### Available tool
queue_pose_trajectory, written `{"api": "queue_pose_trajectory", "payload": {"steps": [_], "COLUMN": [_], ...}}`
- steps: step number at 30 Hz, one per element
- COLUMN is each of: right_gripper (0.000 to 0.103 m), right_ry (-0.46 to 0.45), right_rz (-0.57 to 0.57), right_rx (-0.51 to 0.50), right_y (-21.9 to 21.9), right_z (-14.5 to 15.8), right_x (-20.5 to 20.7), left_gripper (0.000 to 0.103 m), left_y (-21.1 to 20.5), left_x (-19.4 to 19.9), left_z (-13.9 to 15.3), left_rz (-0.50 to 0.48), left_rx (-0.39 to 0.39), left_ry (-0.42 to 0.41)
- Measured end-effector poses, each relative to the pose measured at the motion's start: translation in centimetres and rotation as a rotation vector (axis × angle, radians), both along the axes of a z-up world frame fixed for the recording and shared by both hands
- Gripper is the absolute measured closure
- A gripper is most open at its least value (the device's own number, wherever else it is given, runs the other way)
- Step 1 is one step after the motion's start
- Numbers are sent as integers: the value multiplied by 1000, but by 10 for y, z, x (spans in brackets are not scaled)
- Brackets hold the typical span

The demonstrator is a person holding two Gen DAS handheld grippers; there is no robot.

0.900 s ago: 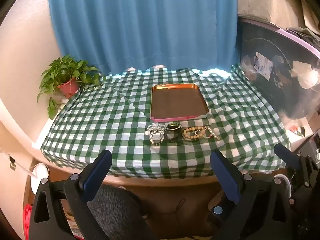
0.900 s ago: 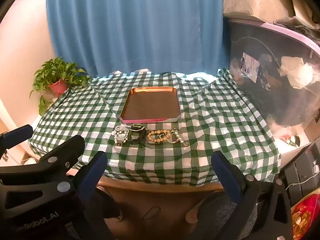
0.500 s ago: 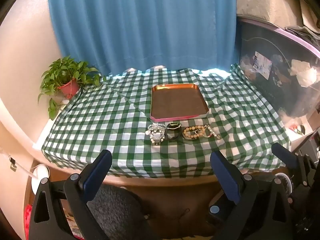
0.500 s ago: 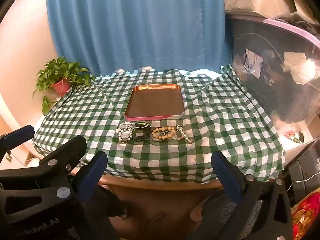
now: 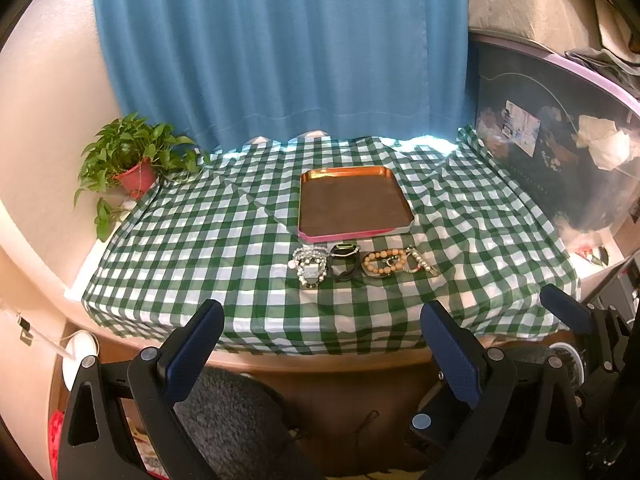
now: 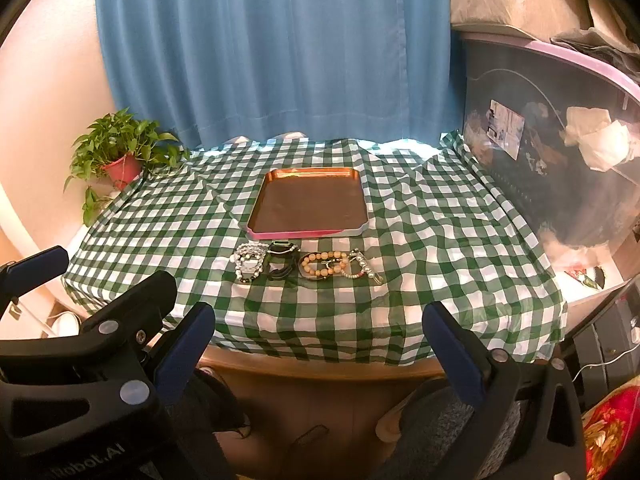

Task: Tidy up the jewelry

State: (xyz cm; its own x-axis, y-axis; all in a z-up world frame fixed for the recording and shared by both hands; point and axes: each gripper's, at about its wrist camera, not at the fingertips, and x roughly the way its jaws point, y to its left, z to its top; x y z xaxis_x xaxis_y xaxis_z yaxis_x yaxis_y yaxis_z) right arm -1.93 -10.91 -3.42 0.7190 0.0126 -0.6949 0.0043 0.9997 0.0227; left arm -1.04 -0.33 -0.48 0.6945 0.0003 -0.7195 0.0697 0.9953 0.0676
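A copper tray [image 5: 394, 184] [image 6: 272, 177] with a pink front rim lies on the green checked tablecloth, nothing in it. In a row just in front of it lie a white-and-black bead bracelet [image 5: 309, 266] [image 6: 248, 261], a black band [image 5: 344, 261] [image 6: 281, 263], a tan wooden bead bracelet [image 5: 382, 262] [image 6: 322, 265] and a pale bead strand [image 5: 420, 261] [image 6: 362, 266]. My left gripper [image 5: 322, 330] is open, hanging short of the table's front edge. My right gripper [image 6: 318, 332] is open too, beside it, also off the table. Neither holds anything.
A potted plant [image 5: 134, 160] [image 6: 120, 152] sits at the table's far left corner. A blue curtain [image 5: 280, 48] hangs behind. A dark storage bin [image 5: 560, 148] [image 6: 552, 152] stands along the right side. A grey chair seat [image 5: 228, 420] is below the table edge.
Both grippers have drifted slightly; in the right wrist view the table has shifted right and a little nearer. The jewelry and tray lie as before.
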Motion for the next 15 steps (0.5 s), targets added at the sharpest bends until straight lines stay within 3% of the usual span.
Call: {"api": "queue_pose_trajectory", "payload": {"steps": [15], "right_gripper": [0], "right_ry": [2], "right_rz": [-2], "right_rx": [-1], "right_y": [0], "right_z": [-1], "right_x": [0], "left_gripper": [5], "left_y": [-2], "left_x": [-5], "left_z": [0], "left_rz": [-1], "left_rx": [5], "left_ry": [-2]}}
